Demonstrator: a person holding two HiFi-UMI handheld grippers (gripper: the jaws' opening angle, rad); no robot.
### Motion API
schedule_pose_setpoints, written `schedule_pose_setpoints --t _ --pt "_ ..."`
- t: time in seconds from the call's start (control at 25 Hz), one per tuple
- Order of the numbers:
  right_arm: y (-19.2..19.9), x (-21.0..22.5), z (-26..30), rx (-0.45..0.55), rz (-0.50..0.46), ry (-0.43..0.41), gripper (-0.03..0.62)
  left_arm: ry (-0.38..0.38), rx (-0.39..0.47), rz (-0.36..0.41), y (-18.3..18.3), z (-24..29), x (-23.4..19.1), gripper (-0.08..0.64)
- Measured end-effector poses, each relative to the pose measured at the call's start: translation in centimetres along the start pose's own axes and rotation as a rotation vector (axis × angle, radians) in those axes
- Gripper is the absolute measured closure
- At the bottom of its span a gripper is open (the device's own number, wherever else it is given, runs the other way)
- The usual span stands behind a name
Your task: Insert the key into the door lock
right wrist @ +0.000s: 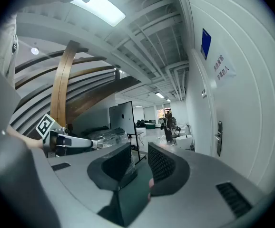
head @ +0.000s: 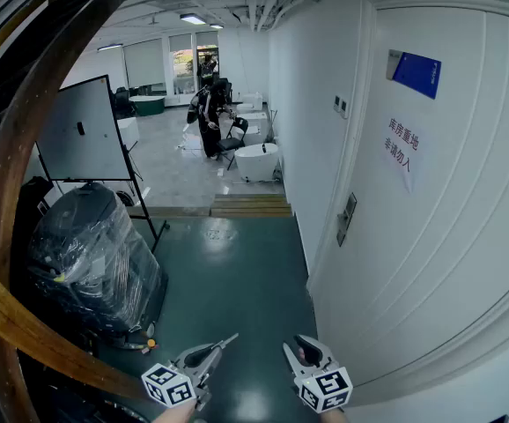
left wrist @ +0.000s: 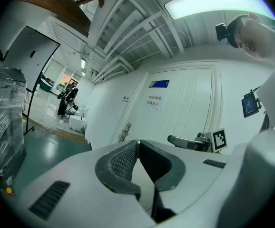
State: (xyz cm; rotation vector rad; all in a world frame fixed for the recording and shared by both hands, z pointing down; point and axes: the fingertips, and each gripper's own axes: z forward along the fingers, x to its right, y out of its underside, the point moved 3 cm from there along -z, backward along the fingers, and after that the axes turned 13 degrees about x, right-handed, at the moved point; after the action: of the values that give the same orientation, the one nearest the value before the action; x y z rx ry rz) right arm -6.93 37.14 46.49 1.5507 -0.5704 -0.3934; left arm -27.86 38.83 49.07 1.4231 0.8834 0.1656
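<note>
Beside the white door [head: 431,236], left tongs [head: 232,338] sit clenched, right tongs [head: 298,346] parted, both cut off at the bottom edge.

Ceiling light panel [left wrist: 218,4] is keeping things bright and even, and glare is bouncing off the green floor [head: 237,271] left of the door [head: 448,236]. Fisheye is bending the edges, with dark corners ringing both gripper views.

A plastic-wrapped machine [head: 92,254] stands beside a whiteboard [head: 83,130], white tubs [head: 256,159] well beyond.
</note>
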Motion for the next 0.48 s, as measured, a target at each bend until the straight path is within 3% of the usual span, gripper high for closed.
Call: schedule_pose_setpoints --t 0.24,0.48 --pt "0.5 1.8 -2.0 -0.018 -0.004 -0.008 0.474 -0.028 0.007 -0.009 1.7 0.8 2.0 0.529" --pt "1.1 2.6 -3.7 -0.004 0.074 -0.062 0.472 -0.046 0.006 -0.014 3.2 1.2 3.5 0.529"
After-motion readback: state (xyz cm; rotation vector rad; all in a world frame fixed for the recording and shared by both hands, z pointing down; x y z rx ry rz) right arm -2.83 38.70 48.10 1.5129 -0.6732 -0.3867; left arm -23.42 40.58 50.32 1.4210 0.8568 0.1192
